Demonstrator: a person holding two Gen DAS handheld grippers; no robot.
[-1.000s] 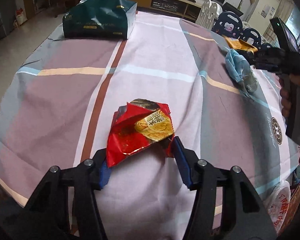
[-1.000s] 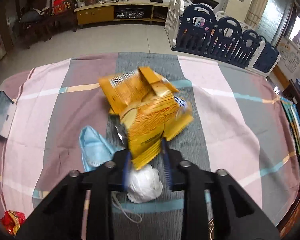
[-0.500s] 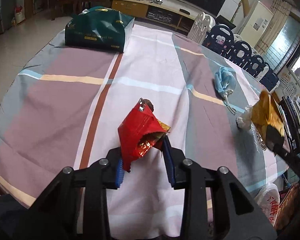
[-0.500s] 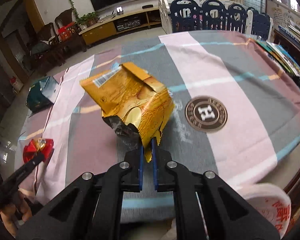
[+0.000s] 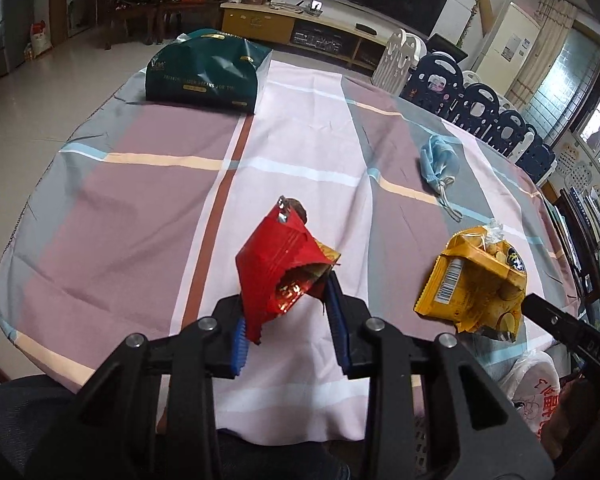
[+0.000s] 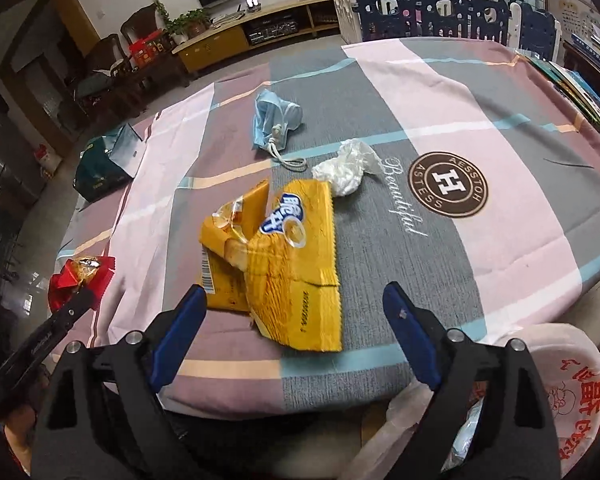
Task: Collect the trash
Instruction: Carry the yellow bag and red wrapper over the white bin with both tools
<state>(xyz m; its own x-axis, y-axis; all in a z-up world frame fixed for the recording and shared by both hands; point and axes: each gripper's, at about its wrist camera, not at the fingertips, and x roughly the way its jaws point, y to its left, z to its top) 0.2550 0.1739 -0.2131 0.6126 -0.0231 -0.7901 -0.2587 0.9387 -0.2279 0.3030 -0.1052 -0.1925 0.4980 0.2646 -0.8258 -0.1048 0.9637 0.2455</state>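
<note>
My left gripper [image 5: 288,304] is shut on a crumpled red snack wrapper [image 5: 280,264], held just above the striped tablecloth [image 5: 148,200]. From the right wrist view that wrapper [image 6: 80,276] shows at the far left. My right gripper [image 6: 294,292] is opening, its jaws wide apart. A yellow snack wrapper [image 6: 288,256] lies loose between them near the table's front edge, with neither pad pressing on it. The same wrapper [image 5: 476,280] appears at the right of the left wrist view. A white plastic bag with red print [image 6: 560,380] sits below the table edge.
A blue face mask [image 6: 276,120] and a crumpled white wad [image 6: 346,172] lie on the cloth beyond the yellow wrapper. A dark green gift bag [image 5: 208,72] stands at the far end. Blue and white fence panels [image 6: 440,12] line the far side.
My left gripper closed on the red wrapper and lifted it off the cloth. My right gripper carried the yellow wrapper to the table's front edge, then opened and let it go.
</note>
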